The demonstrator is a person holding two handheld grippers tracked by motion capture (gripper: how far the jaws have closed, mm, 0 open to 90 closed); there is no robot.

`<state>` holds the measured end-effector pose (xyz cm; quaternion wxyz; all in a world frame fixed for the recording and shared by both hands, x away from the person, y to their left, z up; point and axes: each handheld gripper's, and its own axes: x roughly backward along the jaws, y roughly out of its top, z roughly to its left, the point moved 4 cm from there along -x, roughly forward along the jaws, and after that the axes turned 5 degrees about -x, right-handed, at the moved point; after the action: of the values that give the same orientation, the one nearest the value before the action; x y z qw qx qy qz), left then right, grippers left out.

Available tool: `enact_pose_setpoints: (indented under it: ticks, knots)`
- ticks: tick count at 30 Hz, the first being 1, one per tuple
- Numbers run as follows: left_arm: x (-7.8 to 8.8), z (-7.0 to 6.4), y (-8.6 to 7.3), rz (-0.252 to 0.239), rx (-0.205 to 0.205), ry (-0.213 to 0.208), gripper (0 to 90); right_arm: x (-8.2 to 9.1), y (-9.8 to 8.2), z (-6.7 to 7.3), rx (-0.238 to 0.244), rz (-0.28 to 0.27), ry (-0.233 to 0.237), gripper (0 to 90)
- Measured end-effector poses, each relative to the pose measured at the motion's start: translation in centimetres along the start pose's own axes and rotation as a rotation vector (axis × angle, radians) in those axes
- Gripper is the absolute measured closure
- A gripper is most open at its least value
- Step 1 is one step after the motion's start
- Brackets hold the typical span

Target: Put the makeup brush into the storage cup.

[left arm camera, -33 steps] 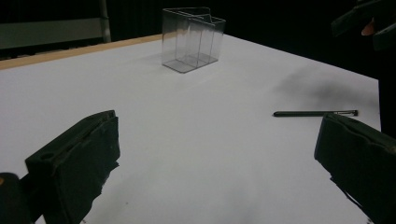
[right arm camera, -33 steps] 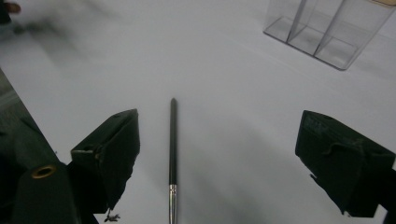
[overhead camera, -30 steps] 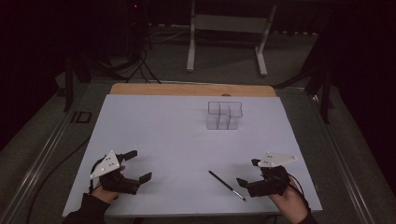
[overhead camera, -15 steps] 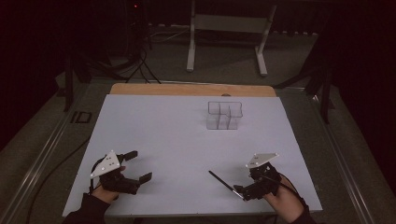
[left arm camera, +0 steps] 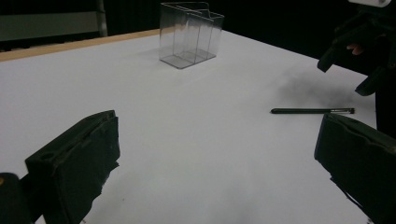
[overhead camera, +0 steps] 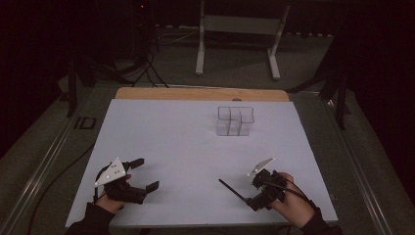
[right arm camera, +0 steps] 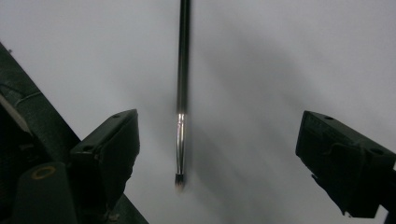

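Right gripper (overhead camera: 254, 194): lower right of high view, jaws wide, straddling the pen (right arm camera: 182, 93), no contact.
Left gripper (overhead camera: 142, 174): lower left, jaws wide, empty.
Pen: flat on table (overhead camera: 171, 137).

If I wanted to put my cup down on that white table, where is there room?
Plenty: the wide bare stretch between the left gripper and the clear divided box, and the whole far-left part of the table. It is crowded only at the near right, where the right gripper hangs open over the thin black pen.
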<state>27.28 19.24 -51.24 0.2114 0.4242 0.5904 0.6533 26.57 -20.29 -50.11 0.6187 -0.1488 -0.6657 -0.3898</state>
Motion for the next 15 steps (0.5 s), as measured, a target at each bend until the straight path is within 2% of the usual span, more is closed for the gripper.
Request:
enact_pose_setpoints:
  ticks: [3,4,6,7,9,10,11,13,15]
  knots:
    - [-0.03,0.02,-0.02,0.001,0.002,0.001,1.3,-0.2,-0.04,0.07,0.013,0.017,0.017,11.9]
    - [-0.05,0.01,-0.02,0.004,-0.003,0.001,1.3,-0.48,-0.07,0.05,0.009,0.046,0.002,14.4]
    - [-0.03,0.01,-0.02,0.005,-0.006,0.002,1.3,-0.6,-0.07,0.03,0.011,0.062,-0.004,14.7]
    - [-0.03,0.02,-0.01,0.005,-0.004,0.004,1.3,-0.71,-0.07,0.1,0.014,0.085,-0.005,20.4]
    - [0.0,0.05,-0.01,0.003,-0.002,0.006,1.3,-0.71,-0.04,0.13,0.011,0.089,-0.005,22.5]
    - [0.02,0.07,-0.01,0.004,-0.002,0.008,1.3,-0.67,0.03,0.19,0.007,0.09,0.002,31.1]
    - [0.03,0.1,-0.02,0.004,-0.001,0.009,1.3,-0.67,0.03,0.19,0.007,0.09,0.002,31.1]
    - [0.01,0.12,-0.04,0.006,-0.001,0.009,1.3,-0.77,0.04,0.29,0.011,0.107,0.006,41.4]
    - [-0.01,0.09,-0.05,0.009,-0.003,0.008,1.3,-0.86,0.05,0.32,0.013,0.113,0.012,44.7]
